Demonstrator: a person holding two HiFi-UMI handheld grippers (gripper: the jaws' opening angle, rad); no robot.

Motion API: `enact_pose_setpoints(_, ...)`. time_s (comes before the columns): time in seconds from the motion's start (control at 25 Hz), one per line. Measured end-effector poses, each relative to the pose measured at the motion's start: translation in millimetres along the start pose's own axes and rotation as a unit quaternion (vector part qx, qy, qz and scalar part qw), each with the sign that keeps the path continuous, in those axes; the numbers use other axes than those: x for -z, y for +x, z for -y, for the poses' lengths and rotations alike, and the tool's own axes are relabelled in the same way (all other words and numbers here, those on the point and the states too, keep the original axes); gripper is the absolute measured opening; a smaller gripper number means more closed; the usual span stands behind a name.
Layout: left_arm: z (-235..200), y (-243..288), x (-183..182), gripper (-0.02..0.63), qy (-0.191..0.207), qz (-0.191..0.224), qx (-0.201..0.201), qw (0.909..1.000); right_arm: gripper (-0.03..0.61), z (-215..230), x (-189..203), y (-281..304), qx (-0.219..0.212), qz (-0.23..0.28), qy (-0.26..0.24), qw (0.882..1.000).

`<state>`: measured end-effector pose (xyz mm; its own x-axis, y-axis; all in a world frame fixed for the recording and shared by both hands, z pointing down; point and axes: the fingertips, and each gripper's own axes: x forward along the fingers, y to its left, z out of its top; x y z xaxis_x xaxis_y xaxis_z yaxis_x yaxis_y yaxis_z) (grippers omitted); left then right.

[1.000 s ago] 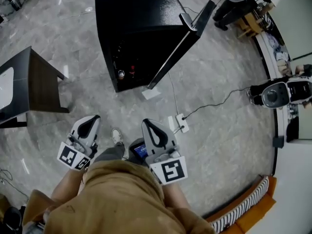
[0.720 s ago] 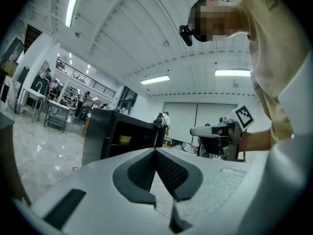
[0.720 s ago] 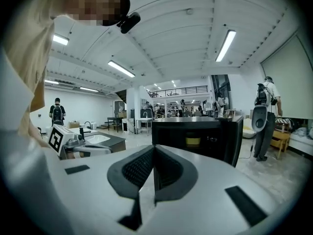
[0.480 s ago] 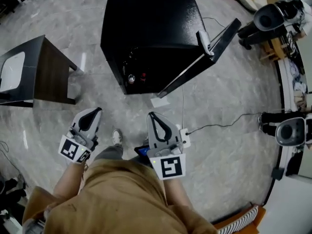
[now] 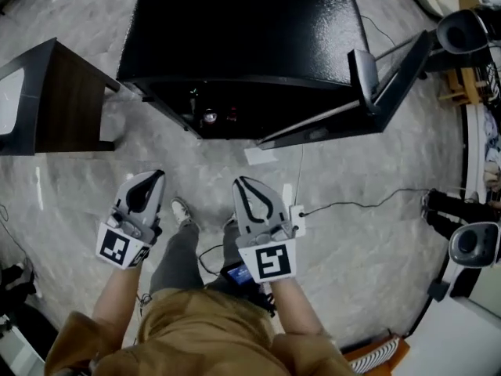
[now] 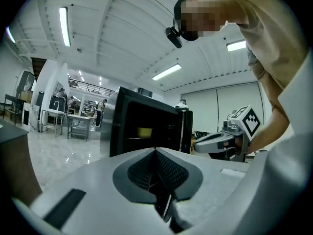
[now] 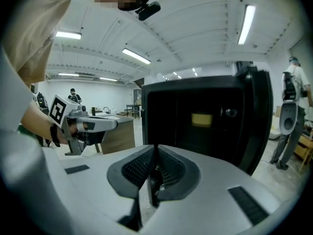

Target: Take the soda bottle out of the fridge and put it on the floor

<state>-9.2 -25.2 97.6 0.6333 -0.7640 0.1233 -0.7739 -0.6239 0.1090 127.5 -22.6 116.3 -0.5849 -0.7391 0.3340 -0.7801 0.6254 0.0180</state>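
The black fridge [image 5: 243,30] stands on the floor ahead with its door [image 5: 368,92] swung open to the right. Low inside its dark opening I see two bottle tops, one silvery [image 5: 210,117] and one red [image 5: 232,116]; which is the soda bottle I cannot tell. My left gripper [image 5: 156,175] and right gripper [image 5: 237,180] are side by side, short of the opening, both shut and empty. In the left gripper view the jaws [image 6: 156,152] meet in front of the fridge [image 6: 146,126]. The right gripper view shows shut jaws [image 7: 156,147] and a yellow item [image 7: 201,119] inside.
A dark side table [image 5: 55,92] stands left of the fridge. A white power strip [image 5: 297,214] with its cable lies on the marble floor right of my right gripper. The person's shoe [image 5: 182,210] is between the grippers. Robot equipment [image 5: 470,245] lines the right edge.
The person has stepped toward the fridge, which now fills the top of the head view. Both grippers came forward and lower with them, still shut and empty.
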Motion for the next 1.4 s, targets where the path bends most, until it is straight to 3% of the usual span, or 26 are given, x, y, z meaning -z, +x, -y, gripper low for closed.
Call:
enact_pose_setpoints(0.28, -19, 14, 78, -0.006, 0.002, -0.022, 0.037, 0.9991, 0.003, -10, 86, 66, -0.018, -0.027, 0.013, 0.999)
enact_pose_setpoints(0.6, -24, 58, 137, -0.006, 0.017, -0.002, 0.076, 0.997, 0.006, 19, 167, 123, 0.019, -0.017, 0.012, 1.0)
enact_pose_setpoints(0.84, -17, 95, 201, -0.006, 0.028, -0.001, 0.08, 0.9964, 0.1, 53, 245, 171, 0.033, -0.025, 0.008, 0.999)
enact_pose_setpoints(1.24, -19, 139, 316, -0.006, 0.027, 0.022, 0.079, 0.9962, 0.15, 90, 347, 242, 0.034, -0.017, -0.012, 0.999)
enact_pose_setpoints(1.4, -18, 145, 351, -0.006, 0.039, 0.009, 0.089, 0.9952, 0.186, 100, 378, 261, 0.038, -0.029, -0.001, 0.999)
